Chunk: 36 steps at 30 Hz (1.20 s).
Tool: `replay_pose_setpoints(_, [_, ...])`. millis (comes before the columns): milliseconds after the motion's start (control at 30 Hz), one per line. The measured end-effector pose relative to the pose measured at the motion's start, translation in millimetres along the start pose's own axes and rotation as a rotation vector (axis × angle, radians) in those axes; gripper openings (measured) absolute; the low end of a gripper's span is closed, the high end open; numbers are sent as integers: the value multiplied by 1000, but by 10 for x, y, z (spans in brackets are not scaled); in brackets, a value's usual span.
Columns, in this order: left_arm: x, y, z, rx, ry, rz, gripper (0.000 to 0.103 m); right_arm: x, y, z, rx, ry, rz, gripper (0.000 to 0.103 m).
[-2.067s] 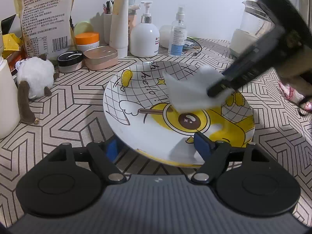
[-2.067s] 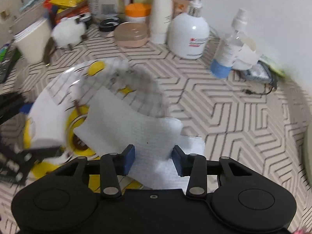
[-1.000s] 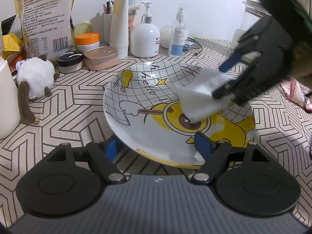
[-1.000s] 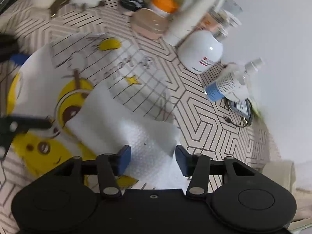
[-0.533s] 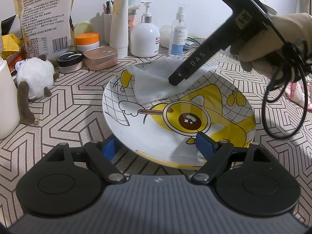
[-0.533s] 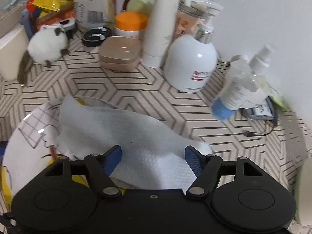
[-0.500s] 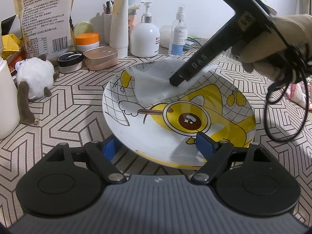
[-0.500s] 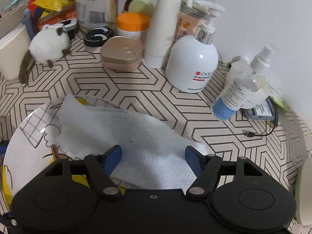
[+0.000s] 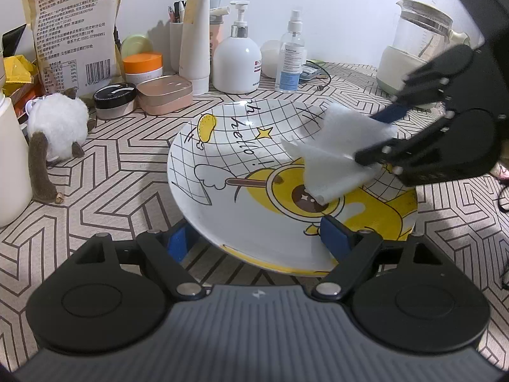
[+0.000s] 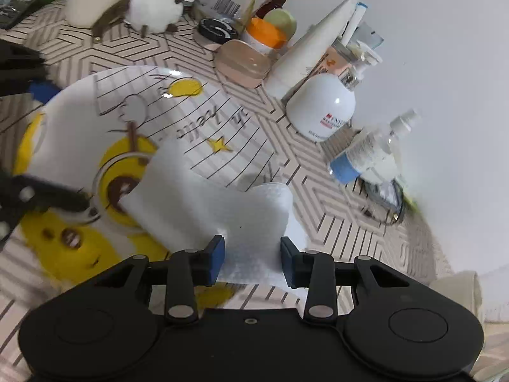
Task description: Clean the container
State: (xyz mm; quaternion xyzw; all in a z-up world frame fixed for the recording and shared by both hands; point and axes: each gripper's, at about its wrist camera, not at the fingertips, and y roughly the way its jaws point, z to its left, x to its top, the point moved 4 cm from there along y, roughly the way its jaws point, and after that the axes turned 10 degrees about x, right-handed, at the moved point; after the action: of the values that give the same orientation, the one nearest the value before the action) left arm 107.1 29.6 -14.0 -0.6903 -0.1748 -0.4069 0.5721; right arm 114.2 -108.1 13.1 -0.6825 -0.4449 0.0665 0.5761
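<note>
A white plate [image 9: 254,216] with a yellow cartoon figure and a black grid is tilted above the table. My left gripper [image 9: 257,238] is shut on its near rim, one finger under, one on top. My right gripper [image 10: 253,259] is shut on a white paper towel [image 10: 203,203] and presses it on the plate [image 10: 79,121] near the cartoon's middle. In the left wrist view the right gripper [image 9: 378,137] comes in from the right with the towel [image 9: 337,156] on the plate's right half.
Along the back wall stand a white pump bottle [image 9: 237,60], a spray bottle [image 9: 291,60], a tube [image 9: 195,31], an orange-lidded jar [image 9: 142,67], a pink case [image 9: 165,94] and a food bag [image 9: 74,28]. A plush toy [image 9: 55,130] lies left. A glass kettle [image 9: 416,44] stands right.
My right gripper has swept the towel from the plate's far left part back to its right half near the centre. The left gripper and plate have stayed put.
</note>
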Motion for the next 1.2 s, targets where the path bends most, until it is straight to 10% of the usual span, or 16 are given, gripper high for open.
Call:
replay_pose_setpoints(600, [4,1,-21,-5,-2,0,86,-11,-1,-82,46,108,-1,46])
replay_pose_setpoints(900, [0,-1,-22,-3,0,0,88,252,270,-187,-13,21,-103,40])
replay_pose_setpoints(1200, [3,0,-24,-6,0,1,89,583,404,-448,114,149,-223,32])
